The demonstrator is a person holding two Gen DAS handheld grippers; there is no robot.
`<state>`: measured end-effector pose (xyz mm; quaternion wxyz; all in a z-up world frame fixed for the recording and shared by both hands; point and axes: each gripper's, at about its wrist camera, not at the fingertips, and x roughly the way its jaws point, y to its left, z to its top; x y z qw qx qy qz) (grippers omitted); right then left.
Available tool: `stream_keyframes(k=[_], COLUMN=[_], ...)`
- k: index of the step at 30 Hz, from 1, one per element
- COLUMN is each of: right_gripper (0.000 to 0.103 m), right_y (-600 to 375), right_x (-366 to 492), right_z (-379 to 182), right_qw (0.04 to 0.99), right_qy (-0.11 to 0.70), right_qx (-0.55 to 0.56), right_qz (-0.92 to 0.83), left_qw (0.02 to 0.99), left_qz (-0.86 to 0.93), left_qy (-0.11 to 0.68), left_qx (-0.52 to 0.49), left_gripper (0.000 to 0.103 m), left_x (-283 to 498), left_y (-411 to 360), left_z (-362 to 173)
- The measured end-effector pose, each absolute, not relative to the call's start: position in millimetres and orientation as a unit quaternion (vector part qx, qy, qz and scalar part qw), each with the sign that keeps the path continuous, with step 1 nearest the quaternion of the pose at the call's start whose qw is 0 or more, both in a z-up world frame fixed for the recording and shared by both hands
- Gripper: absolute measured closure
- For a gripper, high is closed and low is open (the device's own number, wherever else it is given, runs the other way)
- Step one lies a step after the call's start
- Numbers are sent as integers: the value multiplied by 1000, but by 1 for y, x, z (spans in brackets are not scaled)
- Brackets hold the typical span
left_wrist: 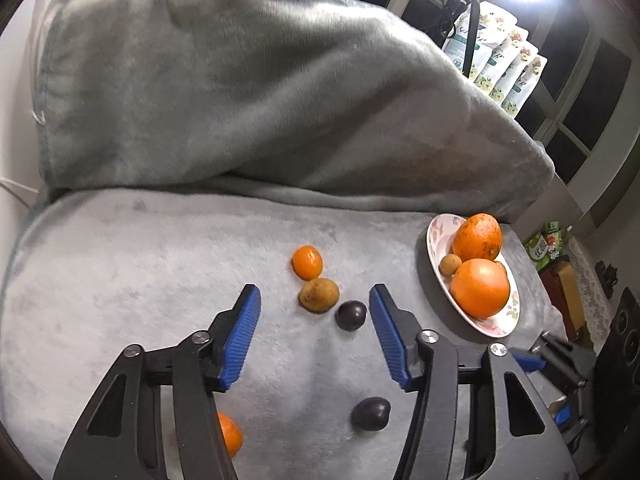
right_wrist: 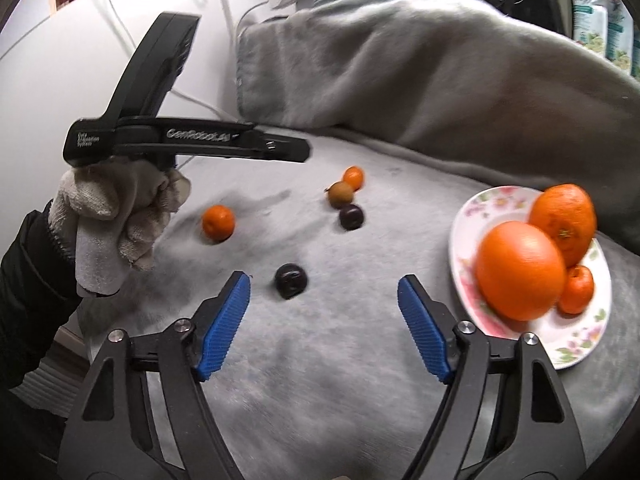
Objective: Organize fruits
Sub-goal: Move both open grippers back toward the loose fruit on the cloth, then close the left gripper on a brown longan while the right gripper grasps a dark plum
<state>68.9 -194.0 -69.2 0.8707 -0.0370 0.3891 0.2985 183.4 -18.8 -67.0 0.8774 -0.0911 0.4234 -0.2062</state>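
Wide-apart blue fingers [left_wrist: 244, 332] over grey blanket [left_wrist: 120, 260], dark fruit [left_wrist: 351, 315], perhaps a plum, between fingertips.

Tongs: two, left tongs [left_wrist: 315, 290] and right tongs [right_wrist: 323, 278].

Plate [right_wrist: 472, 216]: one, right of both tongs.

Big oranges: two, rear orange [right_wrist: 564, 220] and front orange [right_wrist: 520, 270], right of the right tongs.

Small oranges: three, plate one [right_wrist: 576, 290], far one [right_wrist: 353, 177] ahead of both tongs, left one [right_wrist: 218, 222] left of the right tongs.

Brown fruits: two, loose one [left_wrist: 319, 295] between the left tongs' tips, plate one [left_wrist: 450, 265].

Plums: two, far plum [left_wrist: 351, 315] and near plum [left_wrist: 371, 413], within the left tongs' span.
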Motion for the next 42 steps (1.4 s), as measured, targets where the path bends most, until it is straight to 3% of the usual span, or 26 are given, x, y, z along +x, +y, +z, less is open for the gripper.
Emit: stream_keyframes(k=[14,35,42], right_gripper=[50,61,70], right_y=[-163,-154,-150], right_x=[83,89,89], right_z=[-93,-108,-113], right_qw=[852,844,842], right_qy=[418,431,435], right_qx=[-44,-50,-61], right_qz=[313,316,313], left_qw=[864,850,848], left_qz=[-214,-205,-210], left_qy=[446,475,476], left_qx=[-95,-97,-106], left_gripper=[62,70,76], left_x=[198,214,216], left_y=[-34,-44,-41], left_z=[-84,-109,-110])
